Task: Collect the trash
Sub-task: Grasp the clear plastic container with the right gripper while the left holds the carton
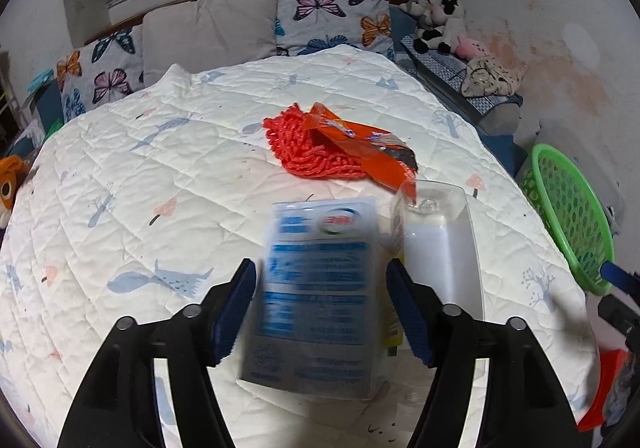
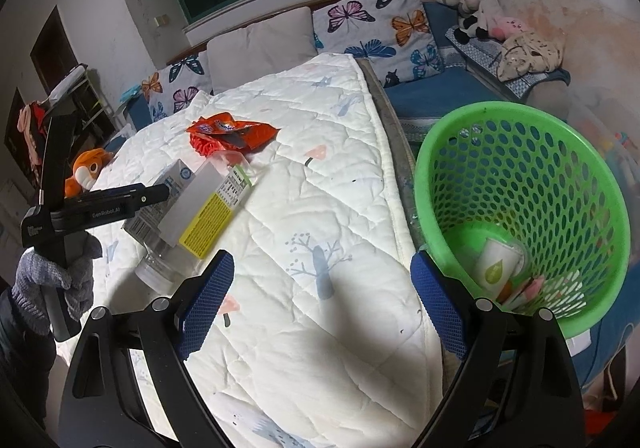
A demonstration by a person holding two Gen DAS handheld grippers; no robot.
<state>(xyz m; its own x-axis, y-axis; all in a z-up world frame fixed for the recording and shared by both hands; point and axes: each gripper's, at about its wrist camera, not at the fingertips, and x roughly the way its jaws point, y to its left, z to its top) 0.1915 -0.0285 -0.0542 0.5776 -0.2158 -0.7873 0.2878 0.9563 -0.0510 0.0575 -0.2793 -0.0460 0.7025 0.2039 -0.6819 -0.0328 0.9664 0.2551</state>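
A blue-and-white carton (image 1: pixel 320 296), blurred, stands on the white quilt (image 1: pixel 160 176) between the jaws of my left gripper (image 1: pixel 322 308). Both blue pads show a thin gap to its sides, so the gripper is open. A clear plastic bottle (image 1: pixel 436 240) with a white and yellow label lies right beside the carton. Farther off, an orange wrapper (image 1: pixel 368 148) rests on a red knitted cloth (image 1: pixel 304 144). My right gripper (image 2: pixel 324 300) is open and empty over the quilt's right edge, next to the green basket (image 2: pixel 560 152). The right wrist view also shows the carton (image 2: pixel 160 204), bottle (image 2: pixel 208 220) and wrapper (image 2: pixel 232 132).
The basket holds a paper cup (image 2: pixel 496 268) and other scraps. Butterfly pillows (image 1: pixel 332 16) and grey cushions line the far side. Plush toys (image 1: pixel 436 24) sit on a blue bench at the back right. A gloved hand (image 2: pixel 56 280) holds the left gripper's handle.
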